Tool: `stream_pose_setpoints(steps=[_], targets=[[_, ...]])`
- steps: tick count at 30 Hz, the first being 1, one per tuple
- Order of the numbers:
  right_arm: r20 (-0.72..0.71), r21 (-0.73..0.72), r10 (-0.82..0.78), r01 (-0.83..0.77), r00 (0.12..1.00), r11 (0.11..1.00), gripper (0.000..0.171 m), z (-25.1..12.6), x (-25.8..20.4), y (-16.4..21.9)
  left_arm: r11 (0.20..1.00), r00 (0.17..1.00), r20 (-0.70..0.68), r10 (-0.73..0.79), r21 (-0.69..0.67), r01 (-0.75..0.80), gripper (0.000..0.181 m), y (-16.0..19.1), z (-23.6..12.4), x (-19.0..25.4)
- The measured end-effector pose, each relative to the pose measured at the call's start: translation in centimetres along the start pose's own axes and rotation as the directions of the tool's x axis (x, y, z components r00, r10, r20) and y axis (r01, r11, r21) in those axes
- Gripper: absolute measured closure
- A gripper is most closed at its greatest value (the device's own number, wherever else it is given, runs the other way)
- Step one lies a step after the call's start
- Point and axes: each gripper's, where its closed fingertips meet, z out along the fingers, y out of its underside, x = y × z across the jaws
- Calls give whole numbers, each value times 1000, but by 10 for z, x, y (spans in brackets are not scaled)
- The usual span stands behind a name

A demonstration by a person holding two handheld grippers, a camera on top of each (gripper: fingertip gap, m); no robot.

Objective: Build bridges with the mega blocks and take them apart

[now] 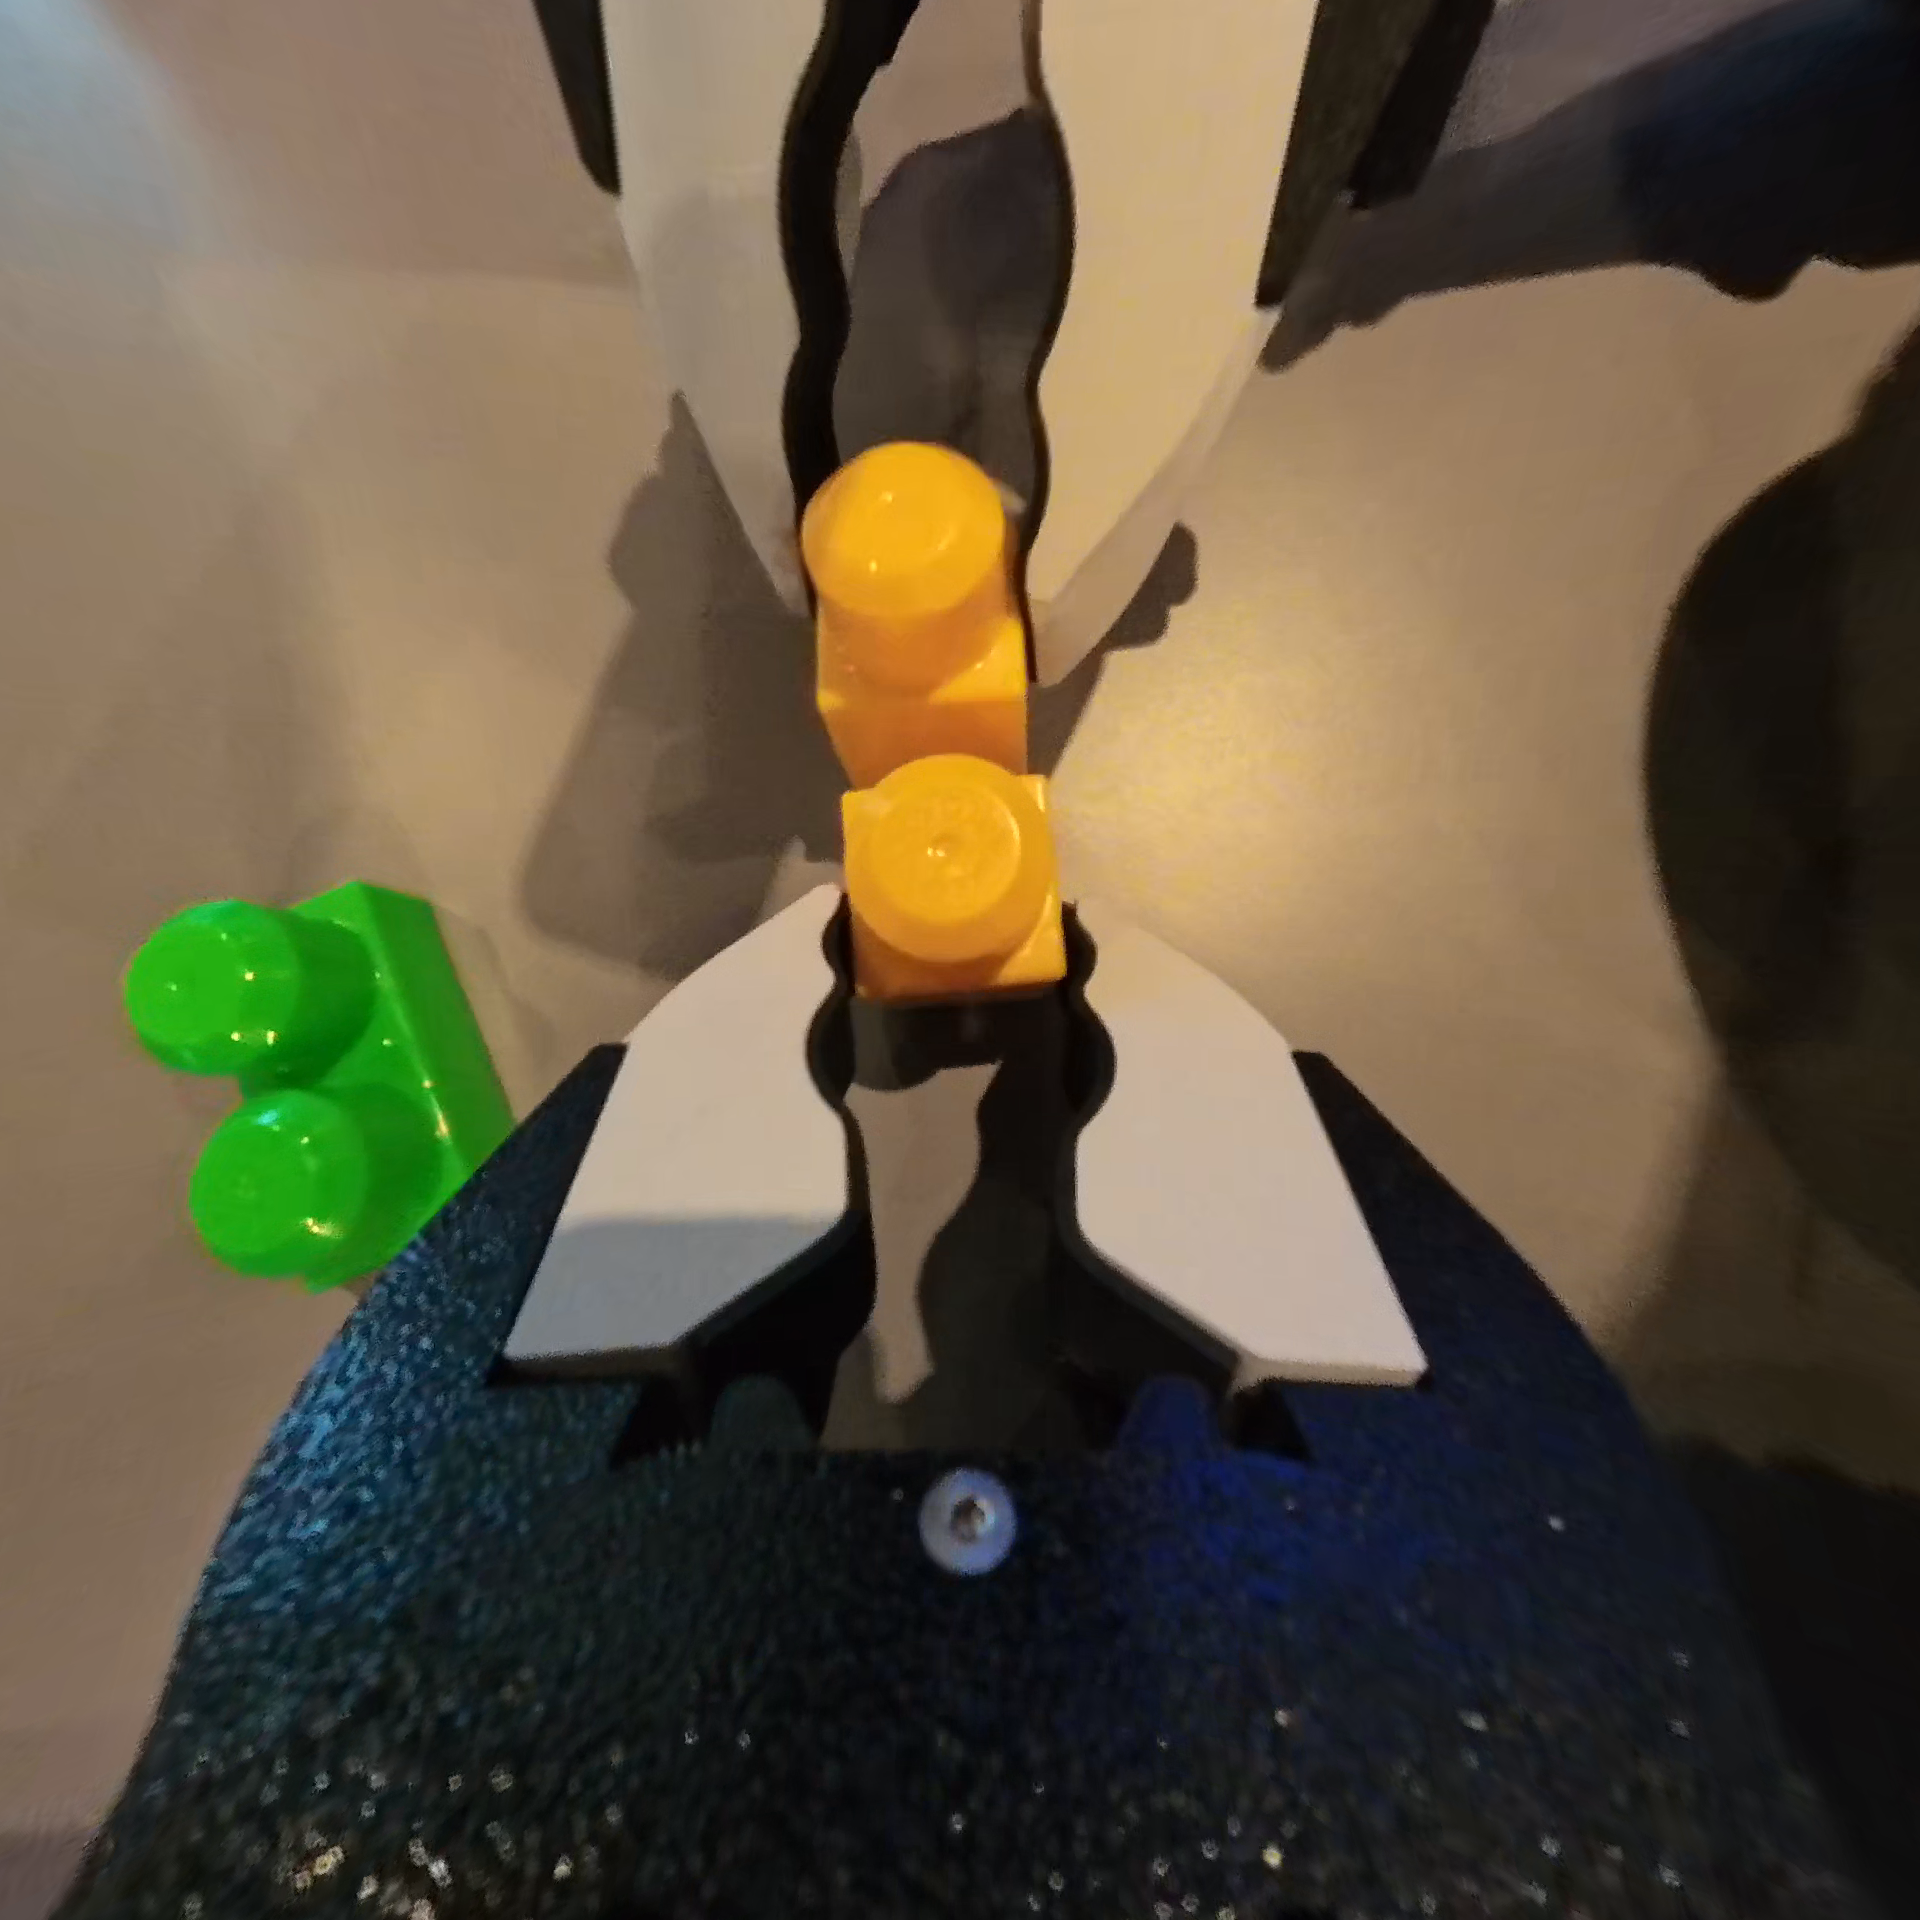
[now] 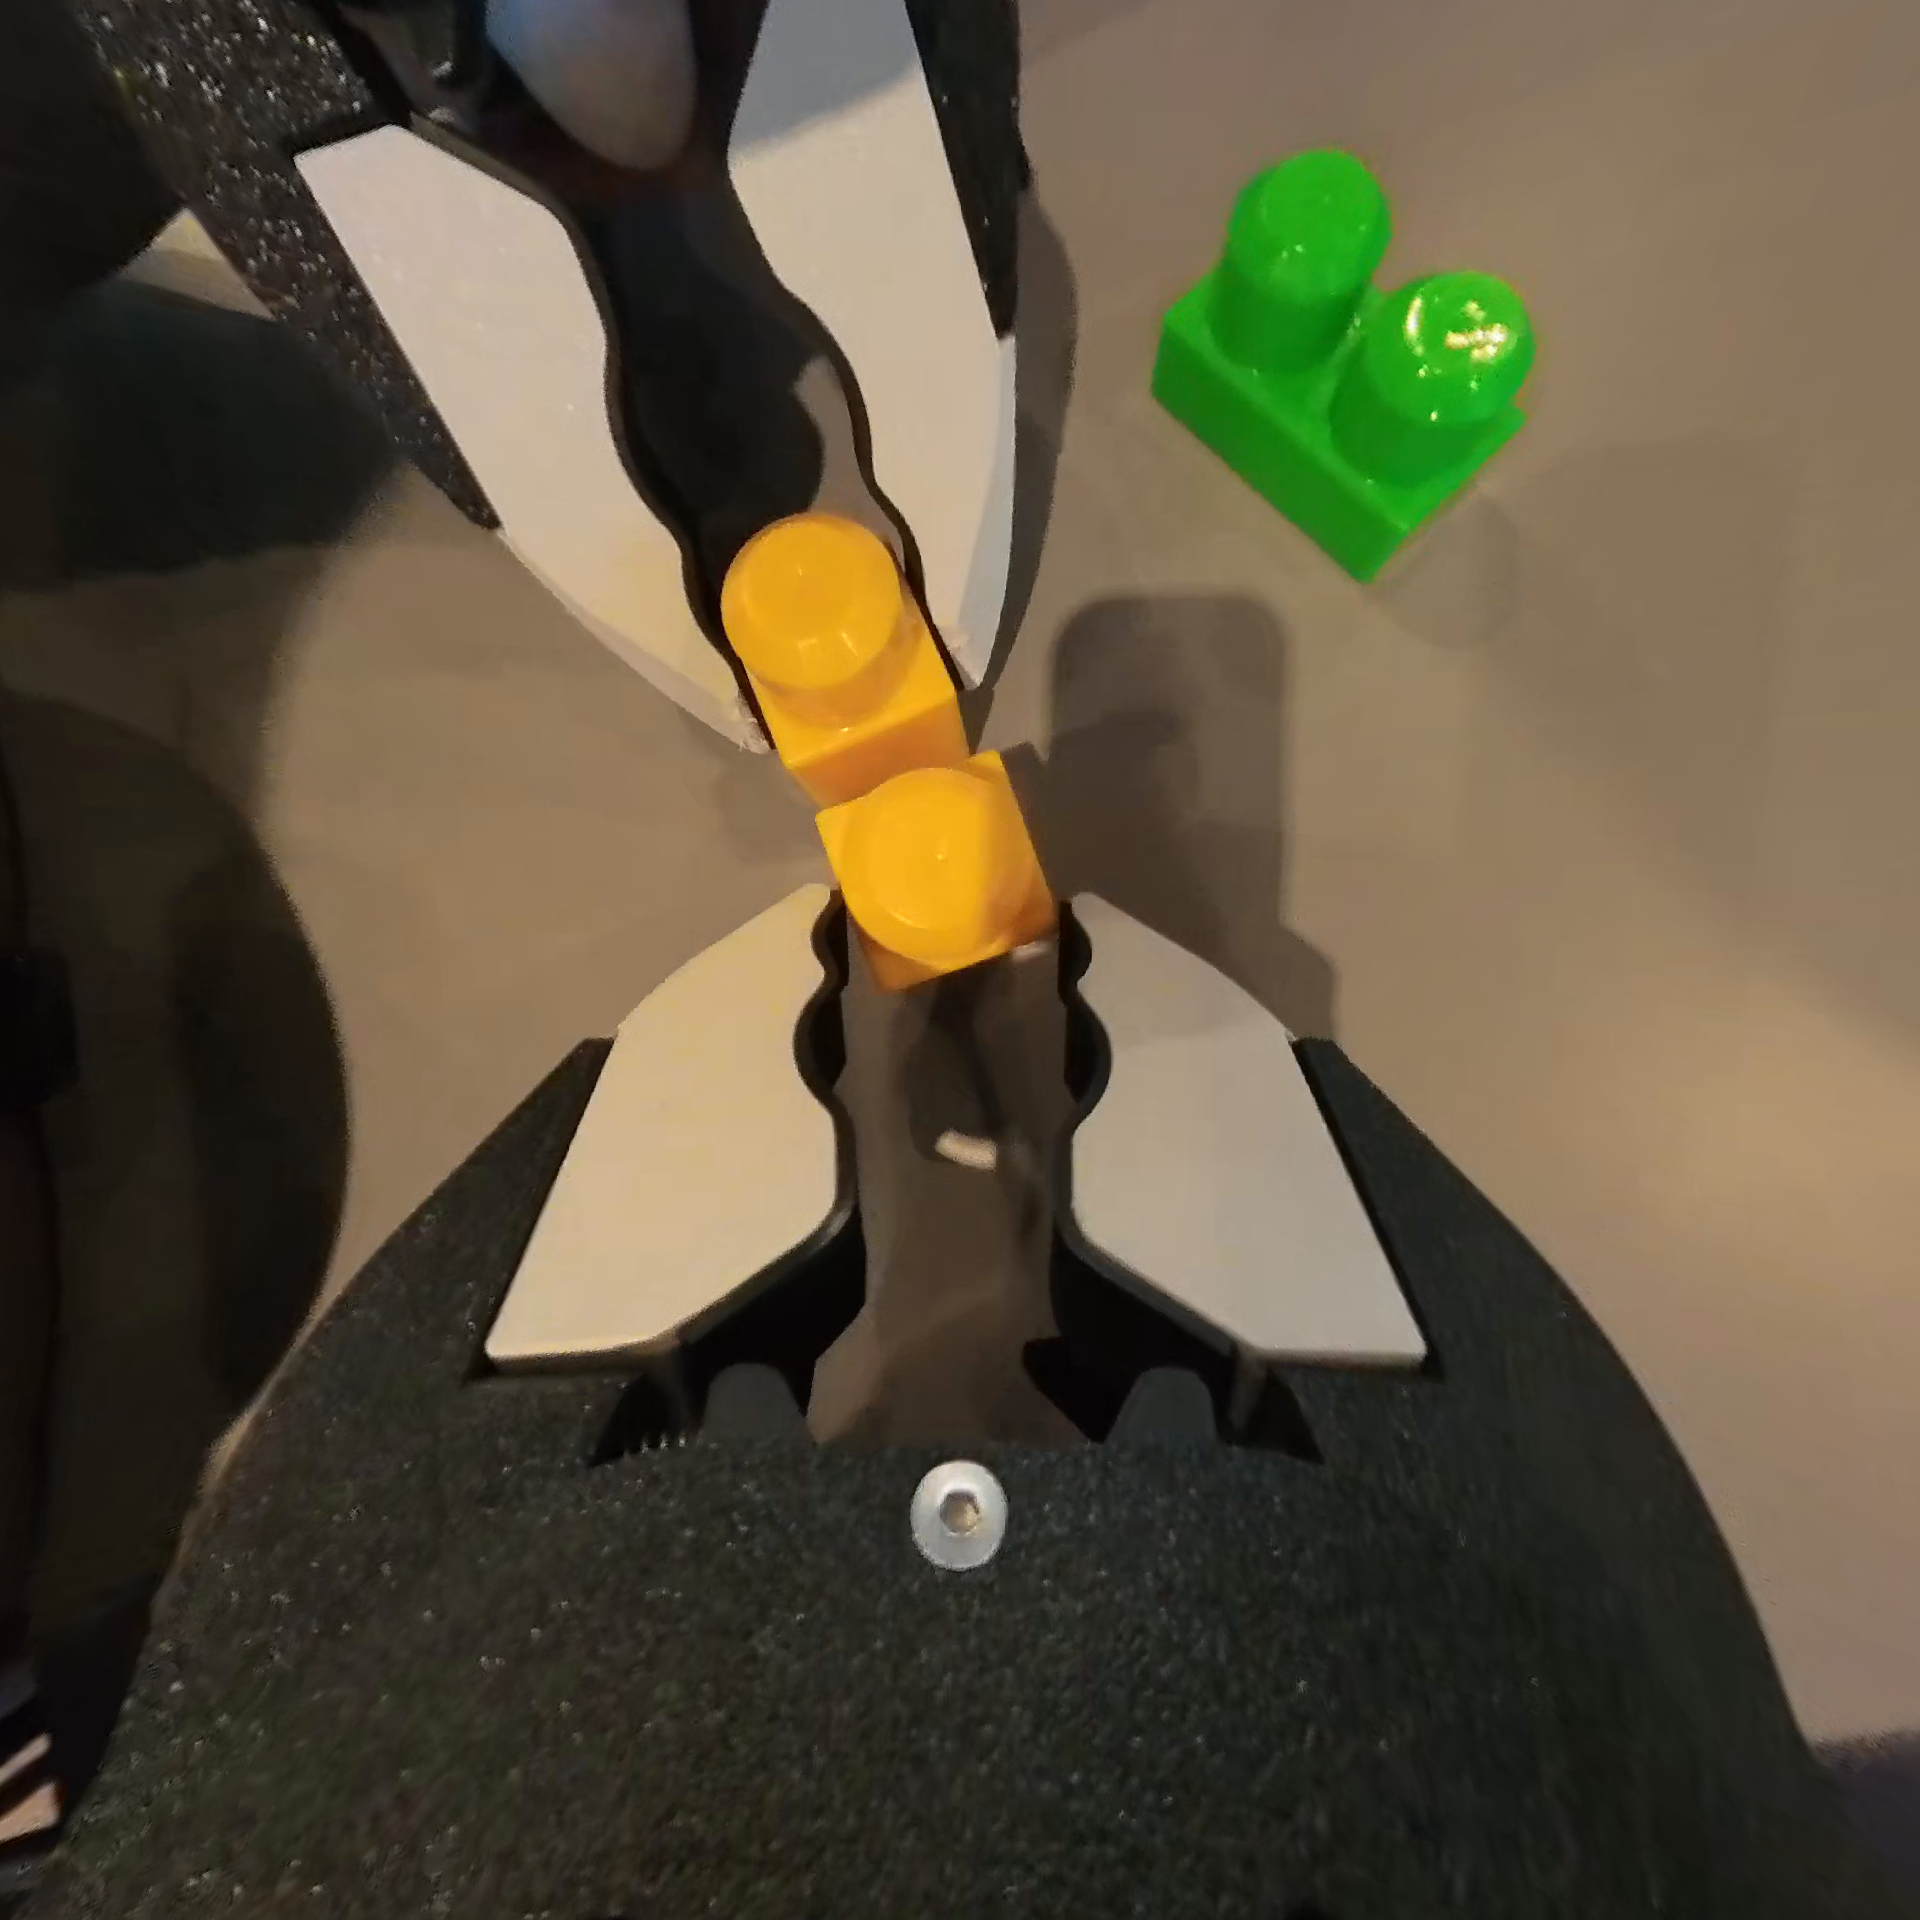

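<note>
In the left wrist view, the left gripper (image 1: 951,940) reaches in from the bottom edge with its grey fingers (image 1: 727,1122) drawn close, pinching the base of a single-stud orange block (image 1: 951,899) right at the tips. Straight ahead of those tips, a second single-stud orange block (image 1: 914,603) meets the first one corner to corner, slightly offset. The right gripper (image 1: 920,623) comes in from the top edge, facing the left one, and its jaws are clamped on that far block. Off to the left of the left claw, partly hidden behind its black body, a green two-stud block (image 1: 312,1081) lies on the beige table (image 1: 260,520) — well apart from both orange blocks.

In the right wrist view, the arrangement is mirrored. The right gripper (image 2: 951,935) enters from the bottom, its jaws squeezed on the near orange block (image 2: 935,873) at the fingertips. Just beyond, the other orange block (image 2: 831,665) touches it, tilted toward the upper left, and the left gripper (image 2: 842,675) holds it from the top edge. The green two-stud block (image 2: 1340,384) sits studs up on the table (image 2: 1558,831), ahead and to the right of the right claw — clear of both grippers
</note>
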Motion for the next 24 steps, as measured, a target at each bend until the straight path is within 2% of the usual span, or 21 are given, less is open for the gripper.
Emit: stream_pose_setpoints(steps=[4, 10, 15, 17, 20, 24], targets=[[-3, -2, 7, -7, 1000, 1000, 133, 0, 0, 0, 999, 999, -30, 37, 6, -37, 145, -2, 2, -2], [-1, -134, -14, 14, 1000, 991, 133, -2, 1, 4, 998, 998, -28, 60, -24, -61, 144, -2, 3, -8], [4, -179, -10, 11, 1000, 984, 133, 0, 2, 1, 998, 997, -36, 67, -14, -67, 144, -2, 3, -8], [22, -170, -11, 15, 1000, 985, 131, -1, 1, 1, 998, 997, -34, 64, -5, -65, 144, -3, 3, -8], [62, -132, -13, 21, 998, 991, 120, -2, -5, 6, 999, 998, -38, 41, 4, -41, 144, -2, 2, -6], [63, -24, -56, 58, 996, 998, 109, -6, -4, 12, 999, 998, -60, -22, 27, 24, 144, 1, -1, -4]])
